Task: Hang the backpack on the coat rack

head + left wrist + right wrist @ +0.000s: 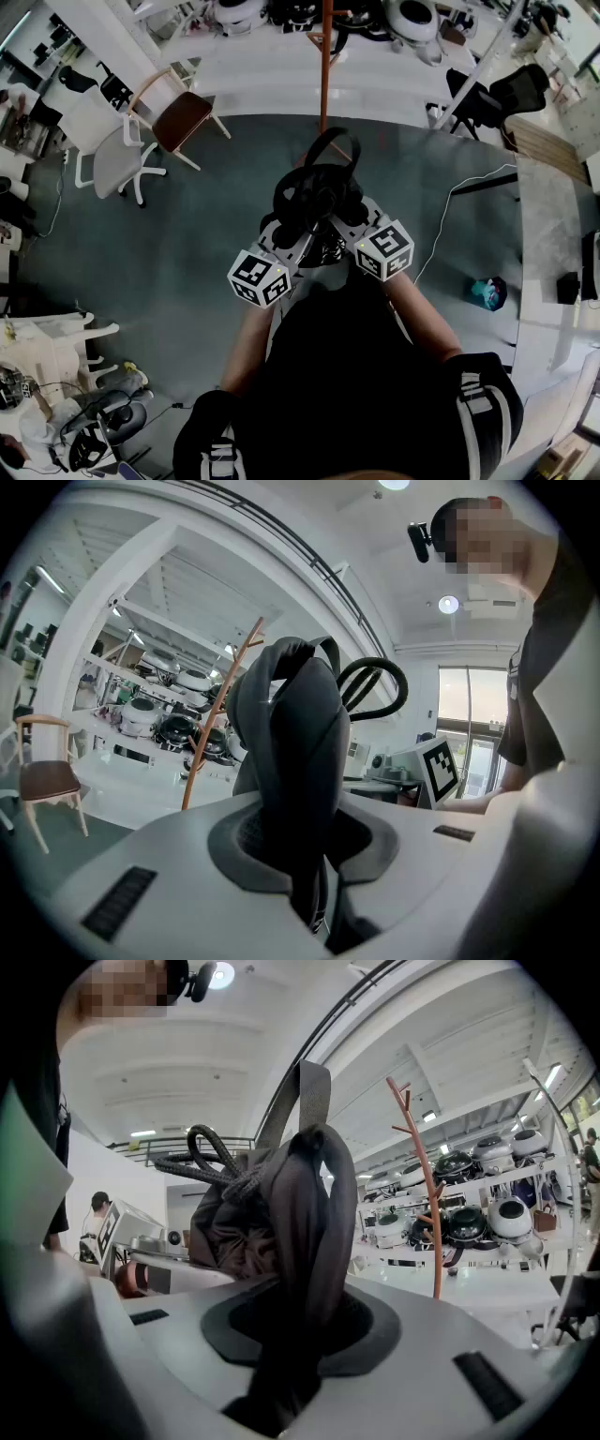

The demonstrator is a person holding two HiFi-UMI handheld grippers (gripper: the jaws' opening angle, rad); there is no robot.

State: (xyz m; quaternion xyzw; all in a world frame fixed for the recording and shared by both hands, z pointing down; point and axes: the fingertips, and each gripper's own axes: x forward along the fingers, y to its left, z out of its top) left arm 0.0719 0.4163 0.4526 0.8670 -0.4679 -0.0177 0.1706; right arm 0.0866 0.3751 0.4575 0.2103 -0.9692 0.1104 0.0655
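Observation:
A black backpack (pixel 317 197) hangs in the air between both grippers, in front of the person. My left gripper (pixel 292 246) is shut on a fold of the backpack's black fabric (pixel 295 752). My right gripper (pixel 339 230) is shut on a dark strap of the backpack (pixel 309 1232). The carry loop (pixel 330 145) stands up at the top of the bag, toward the rack. The orange coat rack (pixel 325 56) stands straight ahead; its branched top shows in the left gripper view (pixel 220 710) and the right gripper view (pixel 422 1176).
A wooden chair (pixel 178 117) and a white office chair (pixel 112 159) stand at the left on the grey floor. Black office chairs (pixel 502 94) and a cable (pixel 459 202) are at the right. White shelving with round devices (pixel 281 19) runs behind the rack.

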